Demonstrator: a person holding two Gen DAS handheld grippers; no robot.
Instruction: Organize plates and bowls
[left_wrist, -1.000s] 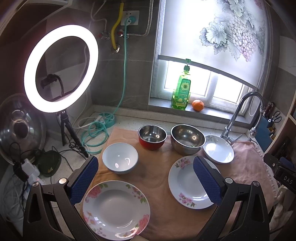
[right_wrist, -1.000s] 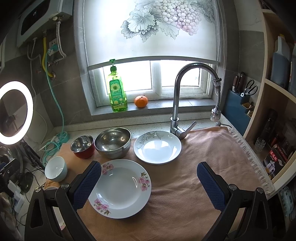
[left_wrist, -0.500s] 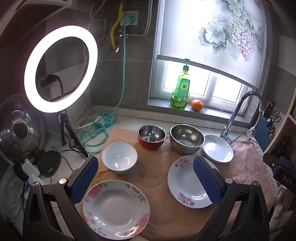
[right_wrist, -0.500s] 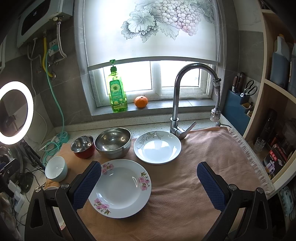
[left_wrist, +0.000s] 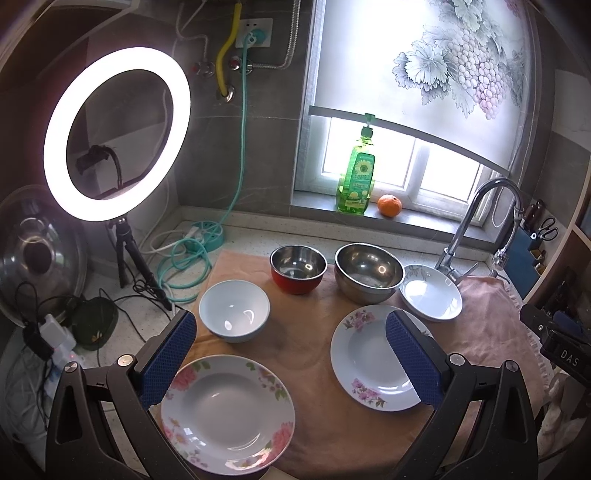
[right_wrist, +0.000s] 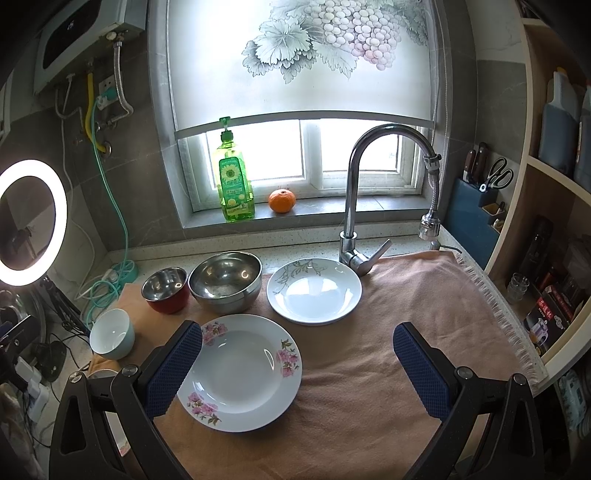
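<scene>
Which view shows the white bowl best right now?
The left wrist view: the white bowl sits near centre, whole rim and inside visible, just beyond the open left gripper. The right wrist view shows it small at the left edge, seen from the side.

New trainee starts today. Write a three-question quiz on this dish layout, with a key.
1. True or false: the left gripper is shut on a plate.
2. How many metal bowls stand on the cloth?
3. Which dish lies nearest the faucet: A) white bowl, B) leaf-patterned plate, C) red-sided bowl?

Key: 1 false, both it and the right gripper are open and empty; 2 two, counting the large steel bowl; 3 B.
</scene>
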